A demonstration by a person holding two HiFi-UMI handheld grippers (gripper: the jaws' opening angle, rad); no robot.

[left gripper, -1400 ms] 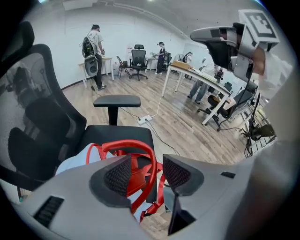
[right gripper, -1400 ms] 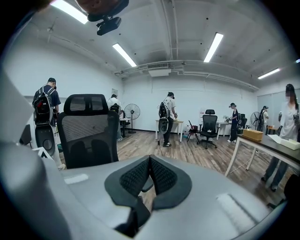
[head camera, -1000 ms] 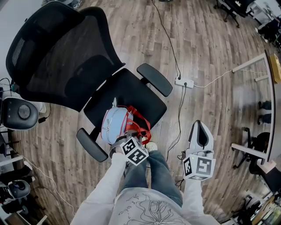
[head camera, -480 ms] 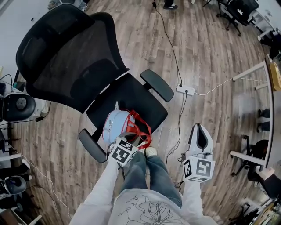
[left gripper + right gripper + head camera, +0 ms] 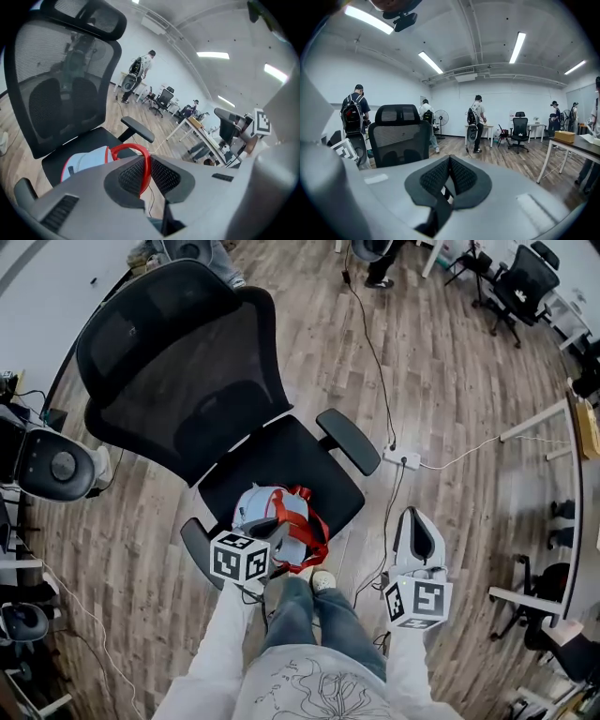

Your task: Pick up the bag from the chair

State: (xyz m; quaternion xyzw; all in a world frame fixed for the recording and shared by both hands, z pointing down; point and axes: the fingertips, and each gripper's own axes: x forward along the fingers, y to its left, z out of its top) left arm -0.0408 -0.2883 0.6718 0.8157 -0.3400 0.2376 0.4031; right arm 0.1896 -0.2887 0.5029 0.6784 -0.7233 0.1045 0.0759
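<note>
Bright, even light comes from long ceiling strips (image 5: pixel 518 47), 4 of them in the right gripper view. The wooden floor (image 5: pixel 450 381) shows a pale sheen toward the head view's right edge. Shadows around the chair (image 5: pixel 187 381) are soft. All 3 views bow strongly at the edges. Both gripper views have black corners and blurred foregrounds.

Wood floor (image 5: pixel 450 381), black office chair (image 5: pixel 281 460), power strip (image 5: pixel 405 460)

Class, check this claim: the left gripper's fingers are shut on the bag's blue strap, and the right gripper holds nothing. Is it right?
Not quite: the strap is red, not blue, as the left gripper view shows. The rest stands.
</note>
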